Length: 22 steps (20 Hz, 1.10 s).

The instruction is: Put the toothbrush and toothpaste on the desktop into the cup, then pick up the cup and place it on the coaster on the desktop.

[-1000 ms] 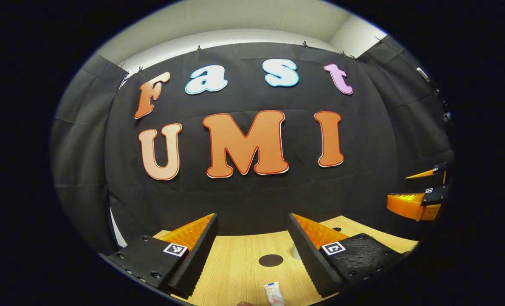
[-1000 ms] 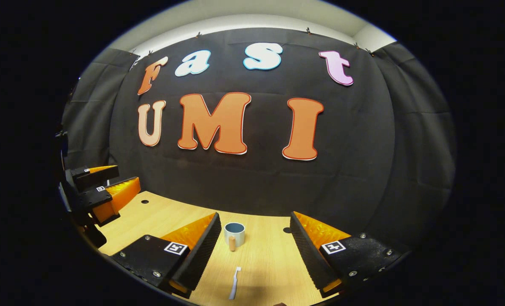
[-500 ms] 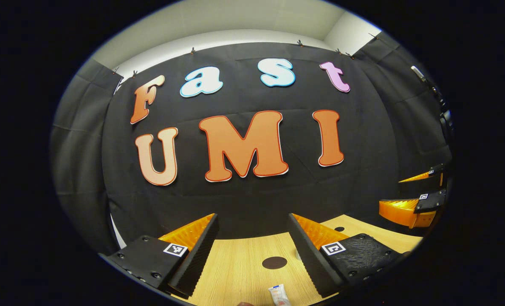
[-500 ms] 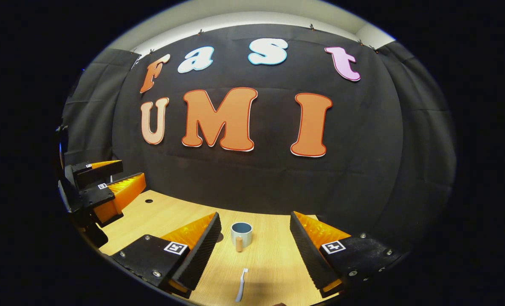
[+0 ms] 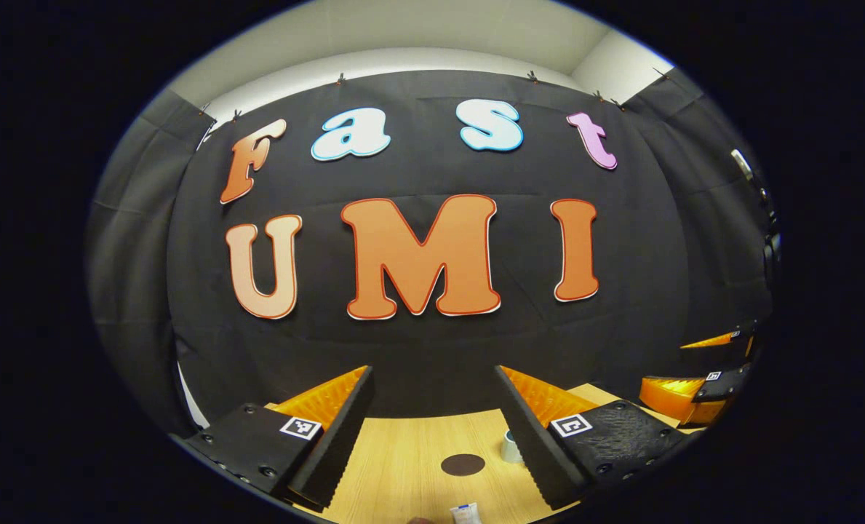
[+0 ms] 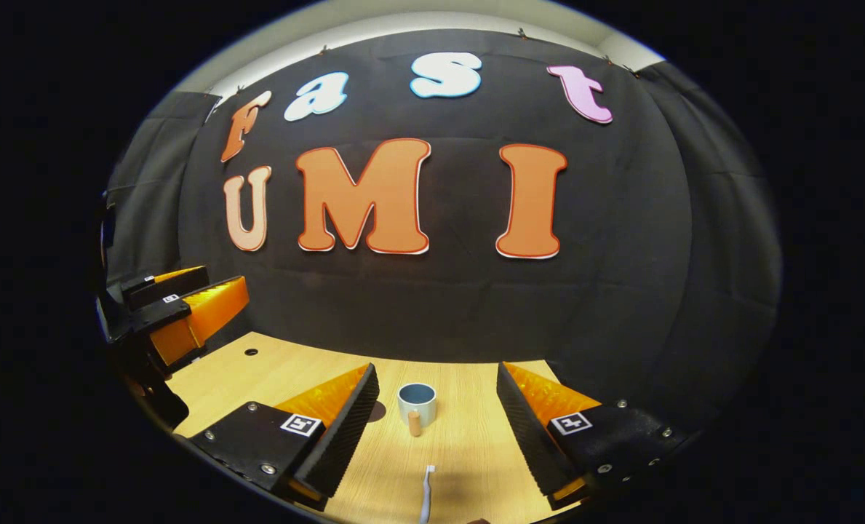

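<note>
Lying on the desktop (image 6: 468, 444) between the spread fingers of the right gripper (image 6: 432, 429), the toothbrush (image 6: 426, 495) pointed lengthwise toward the cup (image 6: 417, 406); the left gripper (image 5: 432, 426) likewise gaped, toothpaste (image 5: 465, 514) below.

A pale blue-grey cup (image 6: 417, 405) stands upright on the light wooden table (image 6: 468, 444), its open mouth up and a tan, wood-coloured handle facing the right gripper view. Nearer that camera, apart from the cup, a white toothbrush (image 6: 426, 496) lies flat, pointing roughly toward the cup. In the left gripper view a dark round coaster (image 5: 463, 464) lies flat on the table, the cup (image 5: 509, 447) just to its right, and a white toothpaste (image 5: 465, 514) tube lies nearer the camera, cut off by the lower edge.
</note>
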Motion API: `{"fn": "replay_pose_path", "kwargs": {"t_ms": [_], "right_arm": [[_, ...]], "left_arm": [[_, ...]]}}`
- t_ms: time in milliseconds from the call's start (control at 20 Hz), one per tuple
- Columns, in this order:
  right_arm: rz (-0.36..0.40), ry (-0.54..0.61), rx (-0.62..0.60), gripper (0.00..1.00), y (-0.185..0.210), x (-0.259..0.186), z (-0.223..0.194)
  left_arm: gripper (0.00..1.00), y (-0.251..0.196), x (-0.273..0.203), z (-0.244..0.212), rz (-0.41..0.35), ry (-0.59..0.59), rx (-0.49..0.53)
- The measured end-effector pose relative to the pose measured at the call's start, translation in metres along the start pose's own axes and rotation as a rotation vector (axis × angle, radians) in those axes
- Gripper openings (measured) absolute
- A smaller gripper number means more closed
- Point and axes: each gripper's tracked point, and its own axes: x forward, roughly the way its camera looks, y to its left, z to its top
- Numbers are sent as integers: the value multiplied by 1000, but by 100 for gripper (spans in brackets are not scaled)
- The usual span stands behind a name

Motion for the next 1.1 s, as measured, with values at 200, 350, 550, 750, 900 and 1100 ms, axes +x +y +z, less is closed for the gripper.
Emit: {"fn": "replay_pose_path", "kwargs": {"t_ms": [200,350,550,750,900,1100], "right_arm": [[-34,10,-50,99,-16,2,-12],[-14,51,-18,99,-12,-1,-24],[3,85,-63,98,-8,3,-36],[-15,182,-70,99,-13,10,-61],[-18,233,-86,99,-16,17,-75],[-24,398,-69,99,-16,32,-116]], "left_arm": [[100,3,-4,5,16,-16,-3],[100,11,-8,14,31,-42,17],[98,21,-18,23,63,-78,24],[98,20,-28,31,66,-95,32],[100,21,-34,30,69,-90,27],[98,27,-39,26,85,-78,23]]}}
